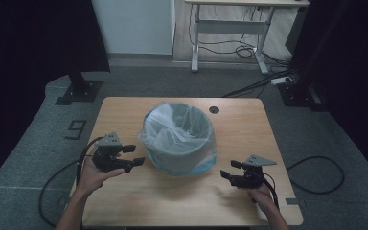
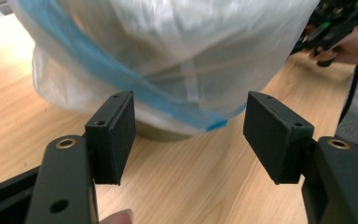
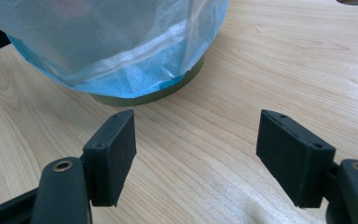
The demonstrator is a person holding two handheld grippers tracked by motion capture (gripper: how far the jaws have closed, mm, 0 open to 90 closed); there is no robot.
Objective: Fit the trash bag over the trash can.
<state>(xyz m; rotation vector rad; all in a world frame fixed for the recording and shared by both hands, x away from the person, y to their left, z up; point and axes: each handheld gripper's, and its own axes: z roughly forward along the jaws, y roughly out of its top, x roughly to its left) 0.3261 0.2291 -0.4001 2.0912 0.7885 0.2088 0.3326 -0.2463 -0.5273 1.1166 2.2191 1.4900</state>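
You sit at a pale wooden worktop [image 1: 124, 201] with a hand-held gripper in each hand. In the middle of it stands a round bin [image 1: 179, 160], upright, its long axis vertical and its mouth facing up. A thin clear bin liner [image 1: 177, 127] with a blue band at its hem is draped inside the bin and folded down over the rim, so the hem hangs loosely around the outside wall, short of the base.

Your left hand-held gripper [image 1: 136, 155] sits just beside the bin's left side, pointing at it, jaws apart and nothing between them. In the left gripper view, the blue hem [image 2: 168, 105] hangs just ahead of the jaws.

Your right hand-held gripper [image 1: 229, 168] rests near the worktop to the right of the bin, a little apart from it, also pointing inward, jaws apart and empty. In the right gripper view, the bin's olive base shows below the liner's hem.

You appear to be at the approach step, about to take hold of the liner. The next move likely calls for pinching the loose plastic only, at the hem, gently enough not to tear the film or tip the bin.
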